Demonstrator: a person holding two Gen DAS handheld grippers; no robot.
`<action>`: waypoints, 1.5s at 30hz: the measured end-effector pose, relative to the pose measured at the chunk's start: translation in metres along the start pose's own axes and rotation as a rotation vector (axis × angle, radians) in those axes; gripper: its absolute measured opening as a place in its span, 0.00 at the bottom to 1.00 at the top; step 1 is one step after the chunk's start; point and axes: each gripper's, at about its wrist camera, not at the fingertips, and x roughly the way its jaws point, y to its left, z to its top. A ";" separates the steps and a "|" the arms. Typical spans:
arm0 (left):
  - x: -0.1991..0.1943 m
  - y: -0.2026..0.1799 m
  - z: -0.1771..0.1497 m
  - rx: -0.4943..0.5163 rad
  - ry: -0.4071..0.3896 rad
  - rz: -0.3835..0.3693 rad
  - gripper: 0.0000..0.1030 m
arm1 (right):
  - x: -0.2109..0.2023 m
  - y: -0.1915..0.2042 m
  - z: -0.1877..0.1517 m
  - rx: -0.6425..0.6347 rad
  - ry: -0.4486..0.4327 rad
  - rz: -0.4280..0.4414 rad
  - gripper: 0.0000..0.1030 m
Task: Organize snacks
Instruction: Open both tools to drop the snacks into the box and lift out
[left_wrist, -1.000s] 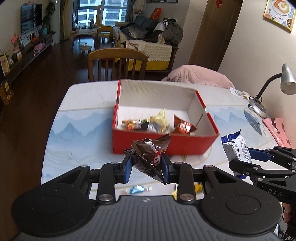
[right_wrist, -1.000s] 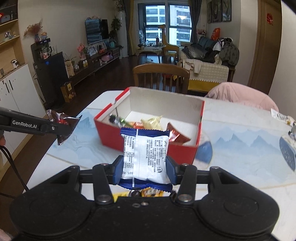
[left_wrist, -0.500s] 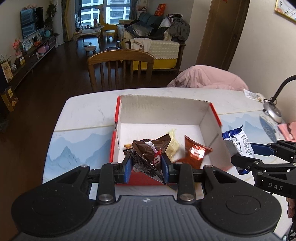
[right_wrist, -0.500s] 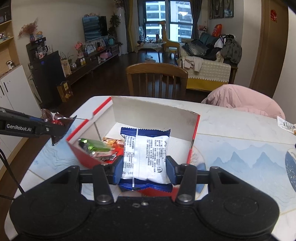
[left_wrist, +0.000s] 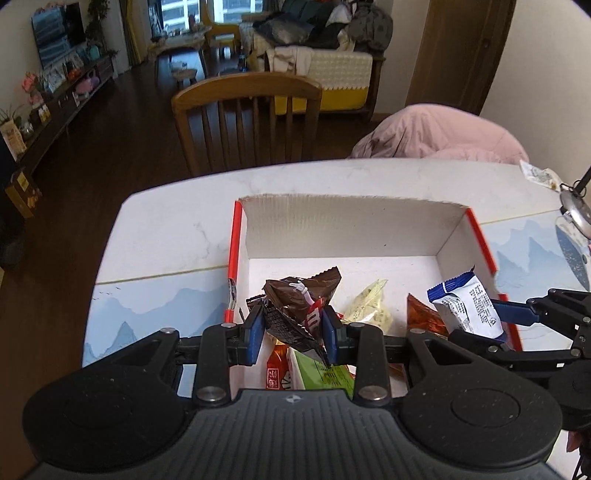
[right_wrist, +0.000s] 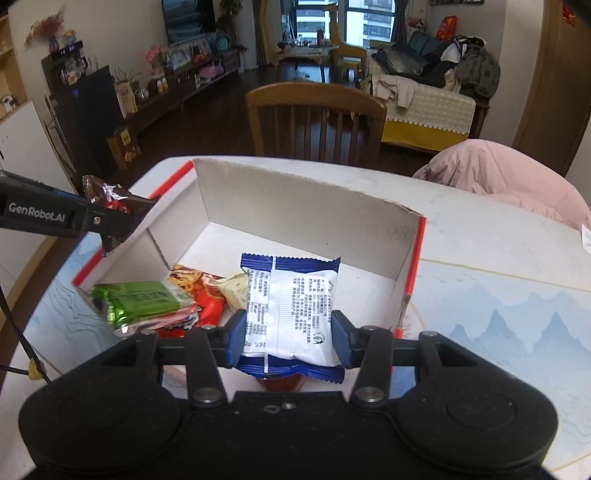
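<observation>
Hovering both grippers over the red box (left_wrist: 476, 236), each clamped on a snack: left gripper (left_wrist: 293, 330) pinches the brown candy bag (left_wrist: 299, 306), right gripper (right_wrist: 288, 338) squeezes the blue-white packet (right_wrist: 291, 306) across its short side, long axis pointing away from the jaws. Both snacks hang above the box floor near the front, green bar (right_wrist: 144, 301) and other wrappers below. Likely next: let go; both hands look equally close

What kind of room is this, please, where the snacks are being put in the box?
Most likely a home's open living and dining room. The red box sits on a dining table with a wooden chair behind it; farther back are a sofa piled with clothes and a television.
</observation>
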 end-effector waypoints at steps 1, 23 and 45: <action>0.006 0.000 0.001 -0.002 0.015 0.004 0.31 | 0.003 0.000 0.001 -0.005 0.006 0.001 0.46; 0.081 -0.012 -0.001 0.044 0.207 0.057 0.31 | 0.041 0.007 0.004 -0.053 0.104 0.003 0.46; 0.017 -0.007 -0.005 0.012 0.069 0.023 0.32 | -0.013 0.014 0.006 -0.024 0.017 0.013 0.54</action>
